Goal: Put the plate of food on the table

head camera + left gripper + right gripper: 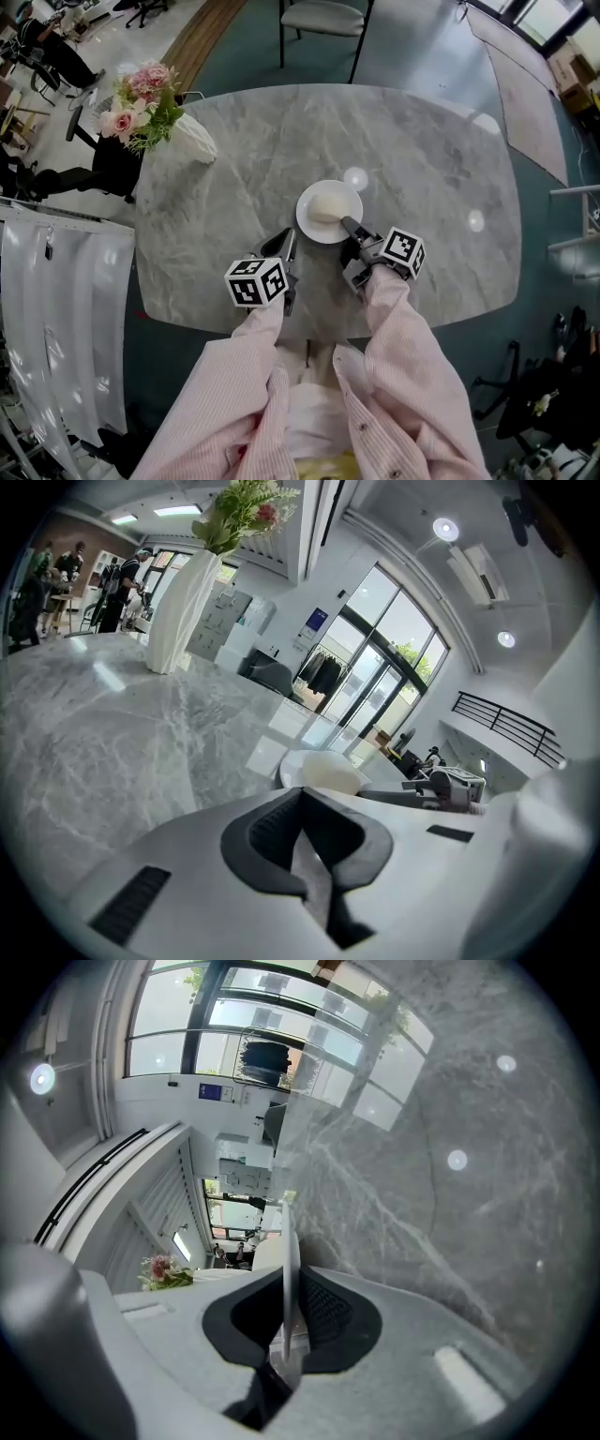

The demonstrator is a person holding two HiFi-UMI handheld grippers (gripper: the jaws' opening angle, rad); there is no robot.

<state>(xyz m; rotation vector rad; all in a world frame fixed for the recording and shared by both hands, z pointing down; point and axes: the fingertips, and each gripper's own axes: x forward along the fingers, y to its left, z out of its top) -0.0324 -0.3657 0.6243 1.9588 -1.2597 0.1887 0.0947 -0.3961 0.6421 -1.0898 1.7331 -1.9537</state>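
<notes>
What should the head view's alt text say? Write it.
The right gripper clamps the rim of a white plate of food over a marble table. The left gripper hangs beside it; a vase of pink flowers stands far left.

- In the right gripper view the plate point(290, 1241) shows edge-on only, so what lies on it is hidden.
- In the left gripper view my left gripper point(302, 792) covers the plate's near half.
- The flowers point(246, 508) are cut by the top edge there.
- People at upper left are too small to make out.
</notes>
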